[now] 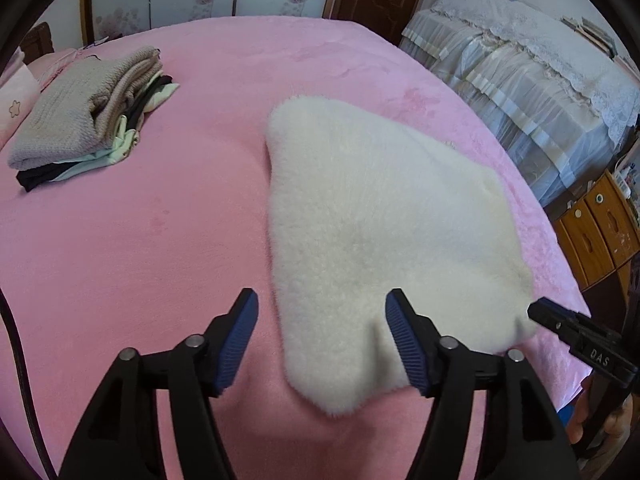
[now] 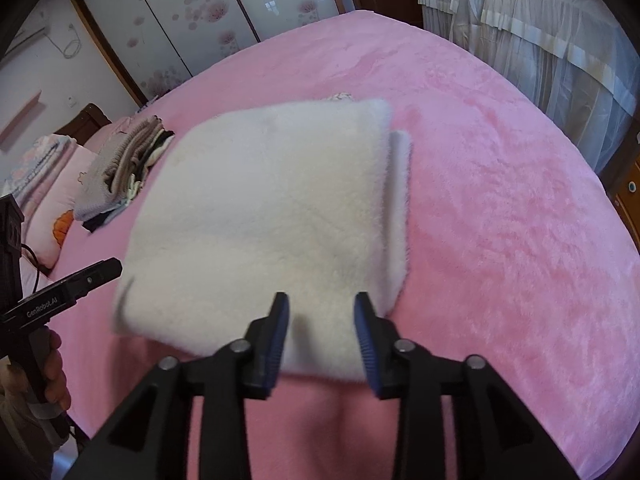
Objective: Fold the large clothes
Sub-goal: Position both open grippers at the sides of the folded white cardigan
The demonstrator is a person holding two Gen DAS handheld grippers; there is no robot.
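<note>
A white fluffy garment lies folded on the pink bed; it also shows in the right wrist view. My left gripper is open at its near left corner, the right finger resting on the fleece and the left finger over the blanket. My right gripper is open, its fingers straddling the near edge of the garment without closing on it. The right gripper's tip shows in the left wrist view, touching the garment's near right corner. The left gripper's tip shows in the right wrist view.
A stack of folded clothes sits at the far left of the bed, with pink pillows beside it. A lace-covered piece of furniture and a wooden cabinet stand to the right. Wardrobe doors and a door are beyond the bed.
</note>
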